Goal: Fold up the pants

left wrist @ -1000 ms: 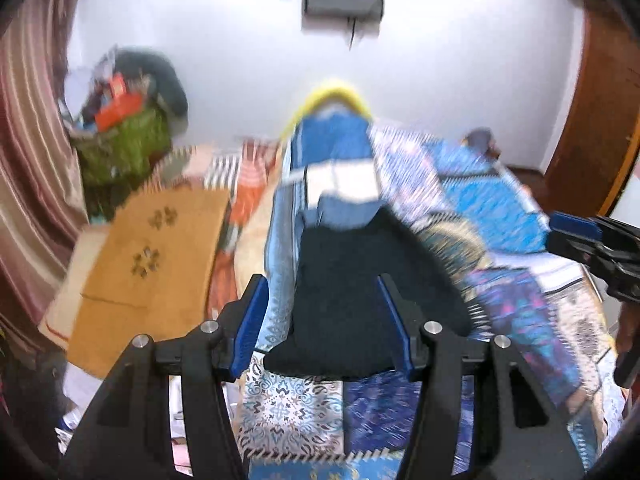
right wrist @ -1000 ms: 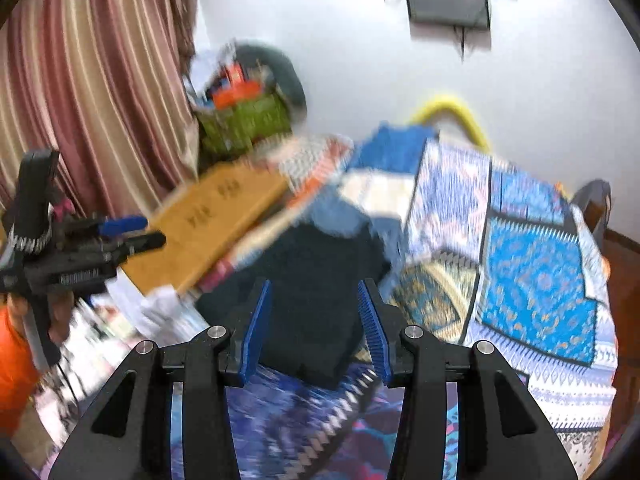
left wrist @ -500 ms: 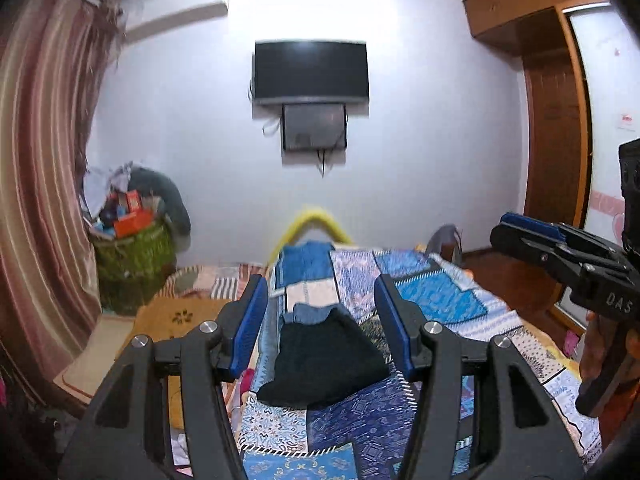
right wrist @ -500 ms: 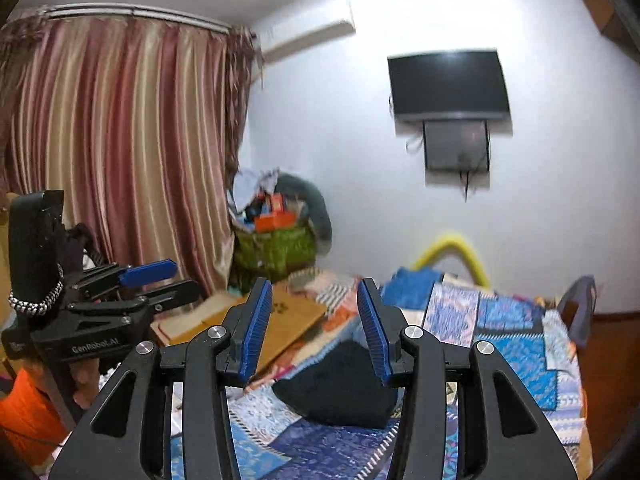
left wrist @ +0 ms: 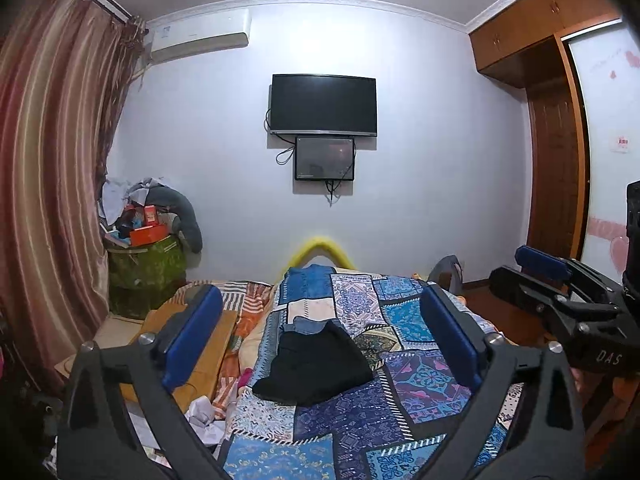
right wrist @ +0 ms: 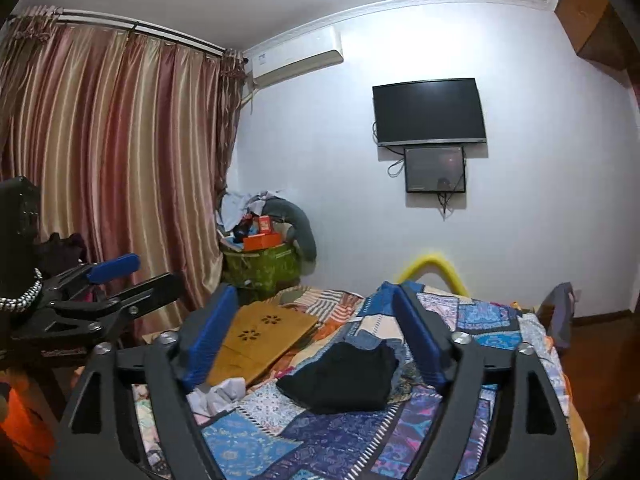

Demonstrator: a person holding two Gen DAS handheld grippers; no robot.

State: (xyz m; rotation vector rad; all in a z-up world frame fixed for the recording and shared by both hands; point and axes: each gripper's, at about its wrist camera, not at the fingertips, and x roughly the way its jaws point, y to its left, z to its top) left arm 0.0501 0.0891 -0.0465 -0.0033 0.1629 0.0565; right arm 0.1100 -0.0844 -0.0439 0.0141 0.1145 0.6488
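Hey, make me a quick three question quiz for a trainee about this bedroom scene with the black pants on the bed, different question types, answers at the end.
1. True or false: the black pants lie in a folded bundle on the patchwork bedspread, and neither gripper touches them.
2. Multiple choice: what lies just beyond the pants, toward the wall? A) a red towel B) a blue denim garment C) a white pillow
3. Fill in: the left gripper and the right gripper both have their jaws ____, with nothing between them.

Key: 1 true; 2 B; 3 opening
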